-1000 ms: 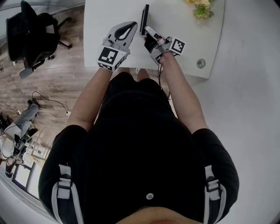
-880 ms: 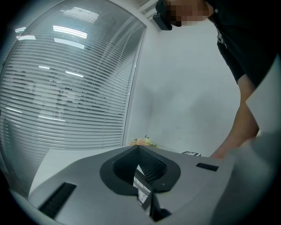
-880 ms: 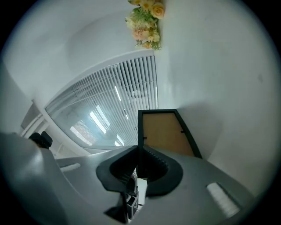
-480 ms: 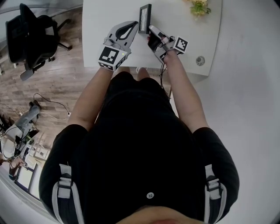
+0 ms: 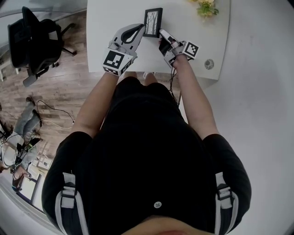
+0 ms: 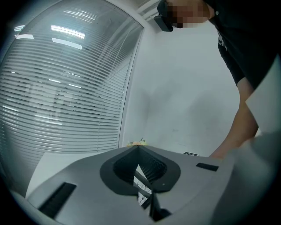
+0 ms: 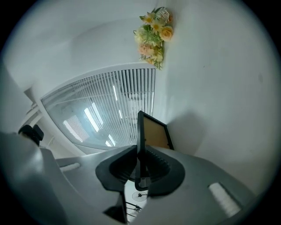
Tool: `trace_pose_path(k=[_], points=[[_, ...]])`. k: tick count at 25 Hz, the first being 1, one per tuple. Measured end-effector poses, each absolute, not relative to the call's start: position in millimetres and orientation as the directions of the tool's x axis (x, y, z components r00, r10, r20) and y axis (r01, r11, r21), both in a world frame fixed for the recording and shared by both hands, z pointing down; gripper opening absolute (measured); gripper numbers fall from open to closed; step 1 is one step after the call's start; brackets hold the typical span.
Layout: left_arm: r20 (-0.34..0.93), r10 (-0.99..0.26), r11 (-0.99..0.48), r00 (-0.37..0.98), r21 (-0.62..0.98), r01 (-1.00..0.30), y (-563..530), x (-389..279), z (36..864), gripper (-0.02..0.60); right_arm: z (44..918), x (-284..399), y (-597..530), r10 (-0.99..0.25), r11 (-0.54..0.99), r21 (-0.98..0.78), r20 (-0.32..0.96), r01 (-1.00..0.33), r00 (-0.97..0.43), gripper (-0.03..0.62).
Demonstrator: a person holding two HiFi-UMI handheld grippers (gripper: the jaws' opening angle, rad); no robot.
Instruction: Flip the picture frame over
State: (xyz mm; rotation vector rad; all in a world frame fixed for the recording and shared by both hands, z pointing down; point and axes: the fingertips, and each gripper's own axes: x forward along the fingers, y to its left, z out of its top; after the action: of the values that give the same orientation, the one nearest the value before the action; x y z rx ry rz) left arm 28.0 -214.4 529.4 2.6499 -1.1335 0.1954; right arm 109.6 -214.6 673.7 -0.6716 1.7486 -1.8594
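Edge-on a second ago, the frame [image 5: 152, 22] now shows its picture side. Jaws of our right gripper [image 5: 161, 34] pinch its edge; the left gripper [image 5: 138, 28] is closed on nothing. We judge the flip nearly done.

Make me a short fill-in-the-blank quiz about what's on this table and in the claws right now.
The right claw grips the black rectangular picture frame, while the left claw, jaws together, holds ___.
The yellow flower bouquet sits on the ___ table.
In the right gripper view, the frame's backing looks ___.
Missing words: nothing; white; brown.
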Motion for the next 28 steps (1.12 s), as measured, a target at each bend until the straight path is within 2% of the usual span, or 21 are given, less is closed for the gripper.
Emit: trace_pose_path(k=[7, 11, 18, 28], points=[[0.224, -0.691, -0.667, 0.688, 0.171, -0.725, -208, 42, 521, 0.005, 669, 131, -208, -0.657, -0.037, -0.999, 0.048, -0.031, -0.753, 0.075], [0.248, -0.684, -0.666, 0.686, 0.171, -0.726, -205, 43, 526, 0.005, 674, 138, -208, -0.657, -0.039, -0.997, 0.078, -0.069, -0.749, 0.114], [0.237, -0.686, -0.667, 0.688, 0.173, -0.725, -208, 36, 524, 0.005, 674, 136, -212, -0.631, 0.000, -0.973, 0.180, -0.232, -0.755, 0.150], [0.226, -0.682, -0.675, 0.696, 0.173, -0.718, -210, 33, 517, 0.005, 679, 141, -213, -0.624, 0.022, -0.919, 0.295, -0.394, -0.724, 0.153]])
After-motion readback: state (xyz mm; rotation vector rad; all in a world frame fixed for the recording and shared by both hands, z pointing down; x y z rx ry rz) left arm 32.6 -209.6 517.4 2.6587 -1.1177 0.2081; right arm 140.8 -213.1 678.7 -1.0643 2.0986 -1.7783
